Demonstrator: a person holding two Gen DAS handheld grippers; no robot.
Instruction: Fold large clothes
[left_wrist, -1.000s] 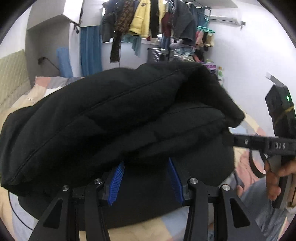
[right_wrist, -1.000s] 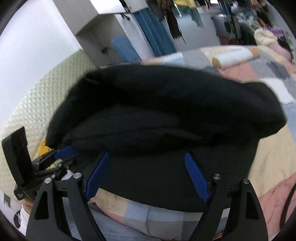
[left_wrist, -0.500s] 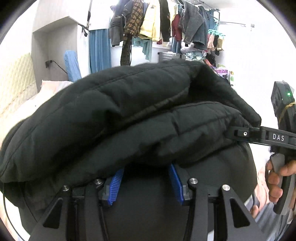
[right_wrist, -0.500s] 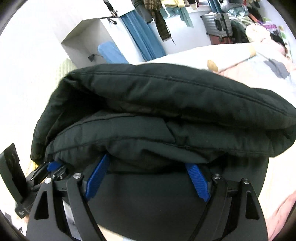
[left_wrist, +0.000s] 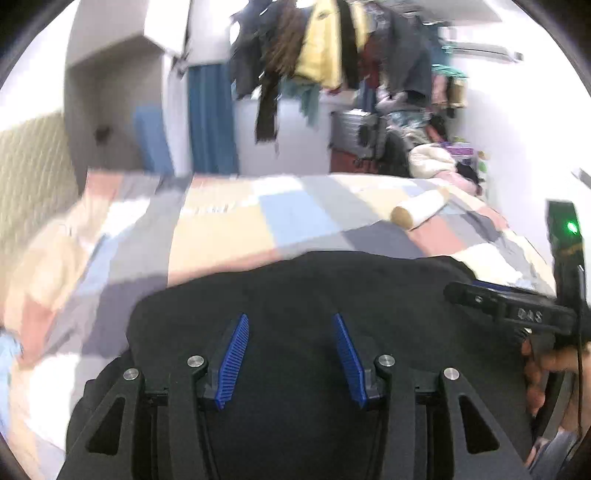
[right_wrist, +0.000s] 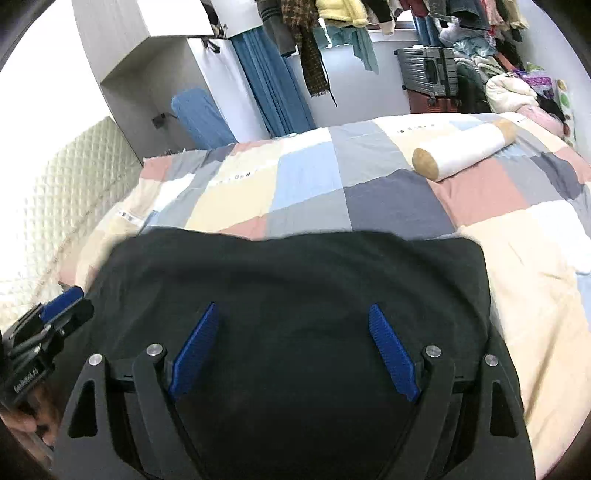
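A black padded jacket (right_wrist: 288, 280) lies folded flat on the patchwork bed cover (right_wrist: 306, 177), near the bed's front edge; it also shows in the left wrist view (left_wrist: 295, 291). My left gripper (left_wrist: 290, 325) hovers over it, jaws open and empty. My right gripper (right_wrist: 291, 321) is open wide and empty above the jacket. Each gripper shows at the edge of the other's view: the right one in the left wrist view (left_wrist: 509, 310), the left one in the right wrist view (right_wrist: 55, 314).
A white bolster pillow (right_wrist: 461, 149) lies on the far right of the bed. A quilted headboard (right_wrist: 62, 206) stands at the left. Hanging clothes (right_wrist: 332, 14), a grey suitcase (right_wrist: 428, 70) and a clothes pile (right_wrist: 513, 88) are beyond the bed.
The raised bulky fold of the jacket has dropped down flat onto the bed. Both grippers have let go of it, the right one opening wider, and they have pulled back above it.
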